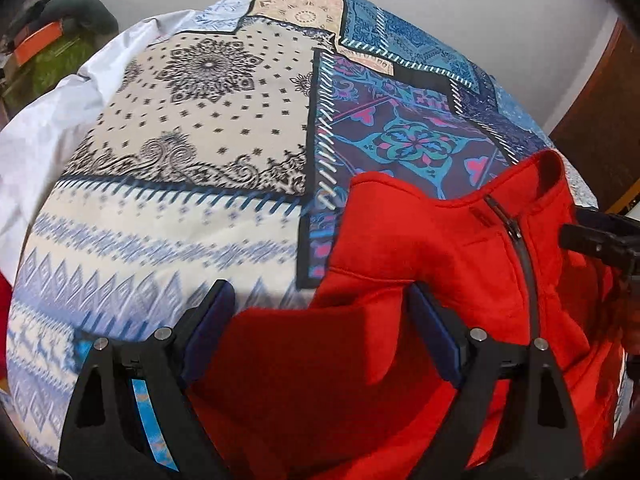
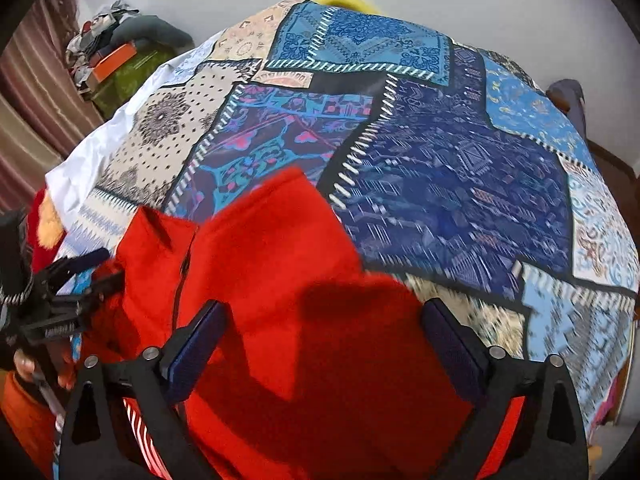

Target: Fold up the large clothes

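Lying over the near right part of a bed under a patchwork bedspread [image 1: 192, 128], the red zip-up jacket [image 1: 420, 248] is the thing to be folded — its collar stands up at the far end and a dark zipper [image 1: 516, 232] runs down its front. In the left wrist view, a heap of clothes with an orange box [image 1: 40, 40] sits far left beyond the bed, then white sheet, then the cream, blue and purple patches. The left tongs [image 1: 322, 300] hang above the jacket's near edge with their jaws spread wide and red cloth lying between and below them; nothing is pinched. At the right edge of that view the other tool pokes in beside the zipper. In the right wrist view the left tool appears at the far left, just beside the jacket's collar side, and the jacket [image 2: 280, 280] fills the lower middle, a shadow falling across it. The right tongs [image 2: 324, 316] are likewise released — wide apart over the red cloth, gripping nothing. To the right lies dark blue patchwork, then pale blue.
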Tool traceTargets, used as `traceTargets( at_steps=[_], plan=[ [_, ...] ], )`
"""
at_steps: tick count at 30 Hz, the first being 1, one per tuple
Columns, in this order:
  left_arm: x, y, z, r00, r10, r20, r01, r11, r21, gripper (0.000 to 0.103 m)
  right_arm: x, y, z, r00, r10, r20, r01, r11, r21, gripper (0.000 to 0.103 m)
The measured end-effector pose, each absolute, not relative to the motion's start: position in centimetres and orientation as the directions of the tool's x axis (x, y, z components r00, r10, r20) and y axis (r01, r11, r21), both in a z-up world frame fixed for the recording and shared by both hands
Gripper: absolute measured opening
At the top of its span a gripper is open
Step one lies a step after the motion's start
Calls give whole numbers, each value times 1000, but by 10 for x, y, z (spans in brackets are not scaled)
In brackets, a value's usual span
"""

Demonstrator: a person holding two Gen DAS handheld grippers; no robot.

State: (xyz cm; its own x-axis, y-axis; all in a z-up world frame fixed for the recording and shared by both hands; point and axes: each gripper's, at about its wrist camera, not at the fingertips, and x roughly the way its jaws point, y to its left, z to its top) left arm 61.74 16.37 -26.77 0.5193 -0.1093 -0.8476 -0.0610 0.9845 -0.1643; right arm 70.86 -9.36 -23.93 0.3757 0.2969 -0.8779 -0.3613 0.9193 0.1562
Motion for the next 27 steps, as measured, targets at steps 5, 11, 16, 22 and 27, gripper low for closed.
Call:
traceTargets(
  at_steps=[5,11,16,22,27],
  plan=[
    [627,156,-269,528,-168,-833,-39,975,-221,63,707,-75,-241,409,302,-861,-389,911,135,64],
    [618,132,-252,553,-116,-825,-17,988,-151,9,692,-74,-229,399,335,-853,-420,894,155,15],
    [582,126,-205,625,-117,-772,46,992,-113,7,669,-84,-204,403,378,-833,-440,879,186,9],
    [517,117,-159,658,-125,-743,117,991,-63,7,615,-99,-168,426,415,-804,-477,858,191,8],
    [458,109,-151,656,-143,-741,139,988,-68,6,555,-111,-142,434,461,-774,-513,833,208,8]
  ],
)
